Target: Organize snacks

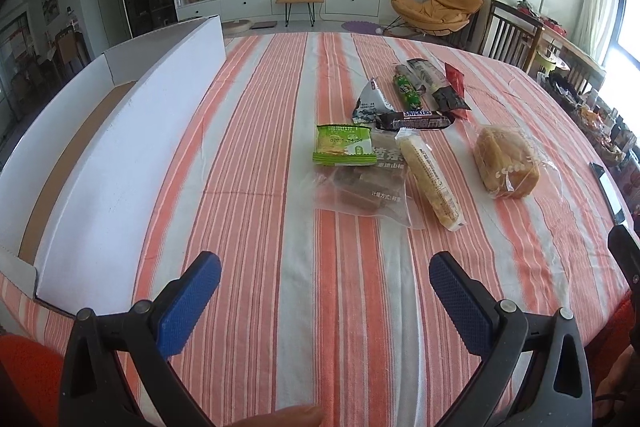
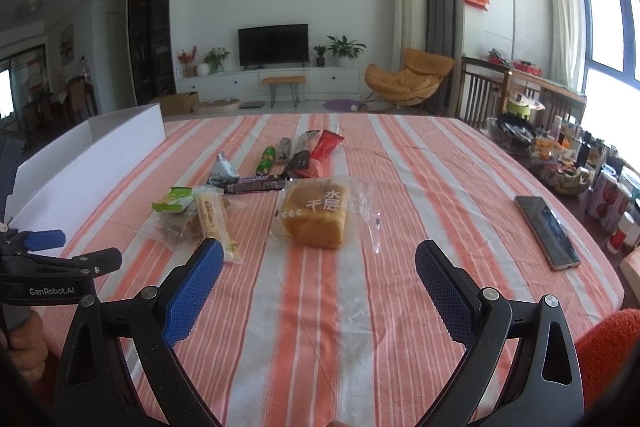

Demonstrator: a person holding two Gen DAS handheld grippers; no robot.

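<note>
A: How are the fingers of the left gripper (image 1: 325, 301) set?
B: They are spread wide, and nothing is held between the blue pads (image 1: 188, 303). The white box (image 1: 120, 131) is seen beyond the left finger, its long wall running away from it.
A: And the snacks?
B: The Snickers bar (image 1: 416, 119), the green packet (image 1: 344, 145) and the long biscuit pack (image 1: 430, 179) are laid well ahead of the fingertips on the striped tablecloth (image 1: 260, 131).
A: The right gripper (image 2: 319, 279)?
B: It is also held wide apart and empty. The wrapped bread (image 2: 316, 215) is found just ahead, between the two fingers; a phone (image 2: 548, 231) is seen beyond the right finger.
</note>
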